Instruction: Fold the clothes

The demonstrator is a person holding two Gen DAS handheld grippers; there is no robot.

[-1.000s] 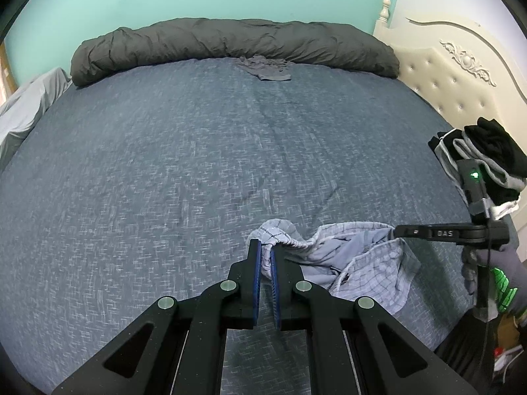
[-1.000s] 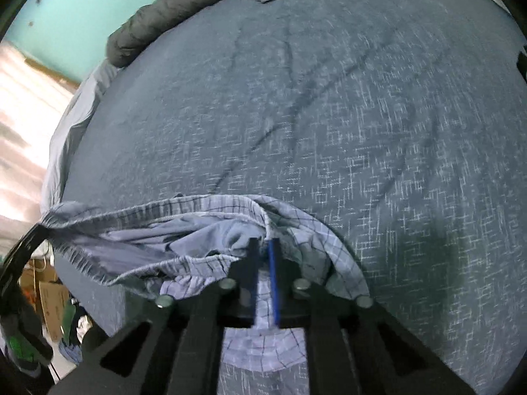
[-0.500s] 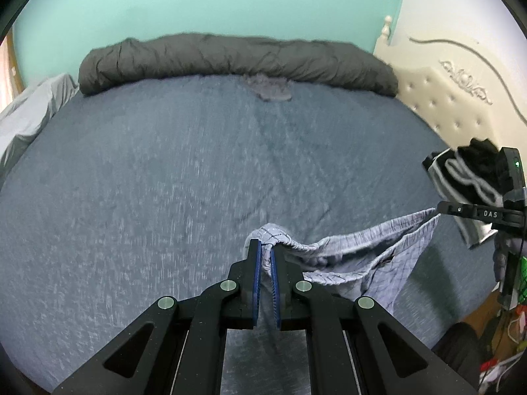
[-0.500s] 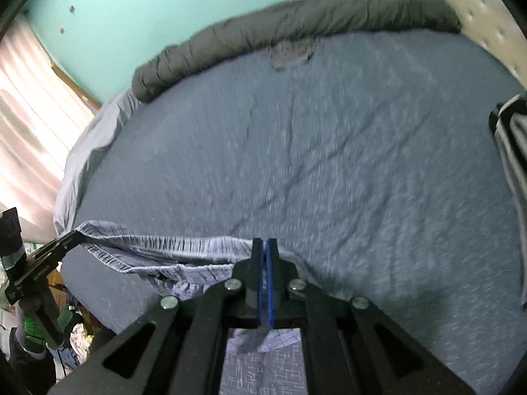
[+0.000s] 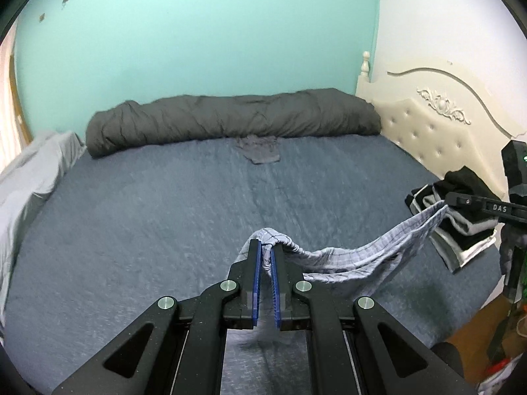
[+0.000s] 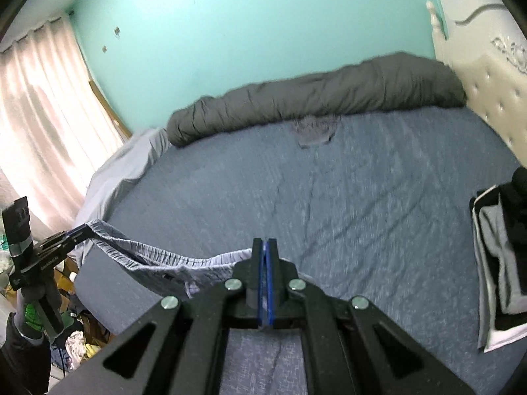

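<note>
While nothing on this garment is folded yet, one pile of finished work w/ dark and grey folded clothes (image 5: 461,217) sits at right edge of bed, so task looks partway: some pcs done, this one only just picked up, all folds on it left to do. Also a small crumpled grey garment (image 5: 260,149) lying far off by the duvet, prob. waiting its turn.

Biggest first: wide blue-grey speckled bed sheet (image 5: 164,214), mostly flat, faint creases, plenty of bare room to lay fabric down. Long rolled dark-grey duvet (image 5: 230,121) across far side against teal painted wall (image 5: 197,33). Cream tufted headboard w/ carved scroll (image 5: 438,121) at right. Pale pink curtain (image 6: 39,105) at left in right wrist view, clutter on floor below it, too blurred to name.

Now the pc itself: light blue-grey checked shorts w/ gathered waistband (image 5: 349,256), strung up between both tools, sagging mid-span, clear of sheet along the top edge; lower part hidden behind fingers.

Left gripper (image 5: 266,250): nearly closed, pinching bunched waistband. Right gripper (image 6: 264,253): clamped tight on the other end of the waistband.

Judgement: next calls for spreading flat on sheet before any fold.
</note>
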